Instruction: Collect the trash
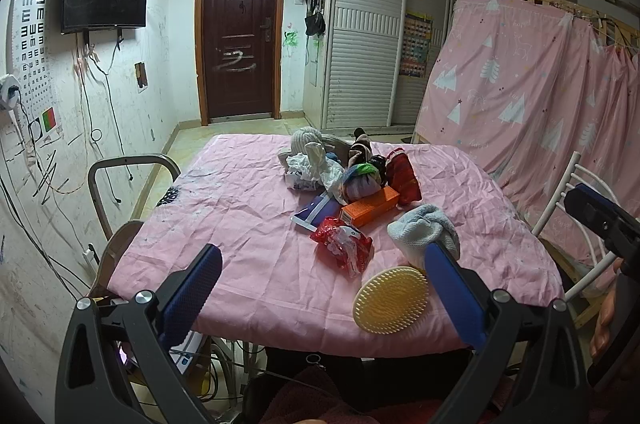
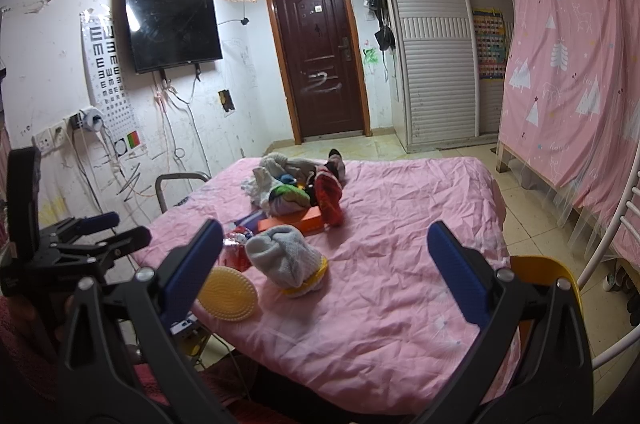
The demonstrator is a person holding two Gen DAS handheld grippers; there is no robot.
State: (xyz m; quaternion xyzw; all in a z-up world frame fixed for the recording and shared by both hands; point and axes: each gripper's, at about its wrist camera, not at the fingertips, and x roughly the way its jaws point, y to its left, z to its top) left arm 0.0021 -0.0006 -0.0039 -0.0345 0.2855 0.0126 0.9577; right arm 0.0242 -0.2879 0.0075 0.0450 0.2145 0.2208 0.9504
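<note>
Here the pink-sheeted table [image 1: 248, 224] takes up the middle of both views, its near edge running just past the grippers' fingertips. The left gripper [image 1: 324, 264] hangs over that near edge with its blue pads spread wide, holding nothing. The right gripper [image 2: 326, 244] is likewise splayed apart and empty above the table's near right part, where the cloth lies bare out to the right edge.

A crumpled red and white wrapper [image 1: 342, 244] lies near the table's front, just beyond a round yellow bristle brush [image 1: 391, 300] resting at the front edge. A grey knit hat [image 1: 426, 230] sits to the brush's right side. An orange carton [image 1: 370, 207] lies beyond the wrapper, touching a heap of socks, a white plastic bag [image 1: 308, 166] and red cloth at the table's far middle.

The table's left half is uncluttered cloth. A metal chair back [image 1: 132, 168] stands against its left edge, and a white chair [image 1: 576, 184] stands at its right.
</note>
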